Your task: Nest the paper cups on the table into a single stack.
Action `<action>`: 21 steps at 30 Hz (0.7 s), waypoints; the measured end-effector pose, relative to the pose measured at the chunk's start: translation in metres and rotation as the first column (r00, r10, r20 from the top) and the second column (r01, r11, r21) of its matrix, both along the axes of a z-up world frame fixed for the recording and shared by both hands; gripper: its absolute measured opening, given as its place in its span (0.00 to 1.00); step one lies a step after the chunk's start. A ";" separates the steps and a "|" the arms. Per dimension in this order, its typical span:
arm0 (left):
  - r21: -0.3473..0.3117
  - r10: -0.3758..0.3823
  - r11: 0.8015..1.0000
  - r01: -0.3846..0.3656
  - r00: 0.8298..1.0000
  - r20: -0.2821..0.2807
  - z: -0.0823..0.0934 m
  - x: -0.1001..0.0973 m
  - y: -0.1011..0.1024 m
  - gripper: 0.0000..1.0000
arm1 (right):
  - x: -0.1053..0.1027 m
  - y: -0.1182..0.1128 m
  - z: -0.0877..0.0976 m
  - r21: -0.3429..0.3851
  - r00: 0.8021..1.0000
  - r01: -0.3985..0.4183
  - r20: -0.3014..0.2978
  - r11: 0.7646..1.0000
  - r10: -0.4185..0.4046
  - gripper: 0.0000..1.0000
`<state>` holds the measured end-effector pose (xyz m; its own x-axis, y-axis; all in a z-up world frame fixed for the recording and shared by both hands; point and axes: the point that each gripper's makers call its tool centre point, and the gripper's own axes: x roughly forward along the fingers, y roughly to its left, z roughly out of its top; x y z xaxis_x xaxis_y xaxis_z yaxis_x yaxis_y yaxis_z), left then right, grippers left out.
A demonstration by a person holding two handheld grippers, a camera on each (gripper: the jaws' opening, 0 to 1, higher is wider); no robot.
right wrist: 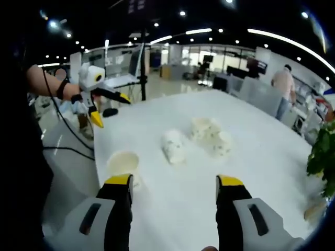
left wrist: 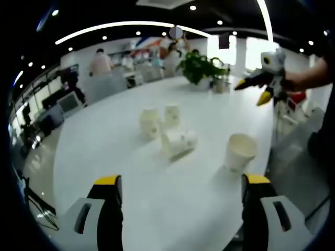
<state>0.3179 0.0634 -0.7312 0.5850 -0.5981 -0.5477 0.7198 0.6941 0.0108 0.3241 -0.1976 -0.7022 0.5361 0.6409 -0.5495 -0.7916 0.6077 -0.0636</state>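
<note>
Several white paper cups are on the white table (left wrist: 104, 157). One open cup (left wrist: 240, 151) stands upright near the table edge. Another cup (left wrist: 179, 142) lies on its side, and two more cups (left wrist: 149, 123) (left wrist: 172, 114) stand behind it. My left gripper (left wrist: 181, 180) is open above the near table, short of all the cups. In the right gripper view the same upright cup (right wrist: 123, 163), lying cup (right wrist: 174, 145) and pair of cups (right wrist: 201, 128) (right wrist: 222, 144) lie ahead of my open right gripper (right wrist: 174, 181). Each gripper also appears in the other's view, held in the air off the table: right gripper (left wrist: 255, 90), left gripper (right wrist: 111, 109).
A potted green plant (left wrist: 201, 68) (right wrist: 322, 157) stands at the table's far end. The table edge (left wrist: 272, 141) drops to the floor on one side. People (left wrist: 100, 63), chairs and desks are in the room behind.
</note>
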 end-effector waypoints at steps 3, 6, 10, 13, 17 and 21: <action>-0.002 0.000 1.000 0.000 1.000 0.000 0.001 0.000 0.000 0.94 | 0.003 -0.009 -0.002 -0.001 0.999 0.039 0.005 0.999 -0.039 0.77; -0.003 0.000 1.000 0.000 1.000 -0.002 0.001 0.000 0.000 0.94 | 0.003 -0.014 -0.004 0.004 0.998 0.060 -0.002 0.998 -0.060 0.80; 0.005 -0.008 1.000 0.008 1.000 -0.001 0.001 0.000 -0.001 0.95 | 0.002 -0.019 -0.008 0.011 0.997 0.081 -0.003 0.997 -0.081 0.84; -0.001 -0.009 1.000 0.009 1.000 0.000 0.002 0.000 -0.001 0.95 | 0.003 -0.023 -0.011 0.008 0.995 0.095 -0.008 0.995 -0.095 0.89; 0.001 -0.011 1.000 0.011 1.000 -0.001 0.002 0.001 0.000 0.95 | 0.008 -0.023 -0.003 0.080 0.990 0.140 -0.005 0.987 -0.140 1.00; 0.006 -0.012 1.000 0.012 1.000 0.000 0.002 0.001 0.000 0.95 | 0.010 -0.024 -0.002 0.086 0.990 0.141 0.004 0.986 -0.142 1.00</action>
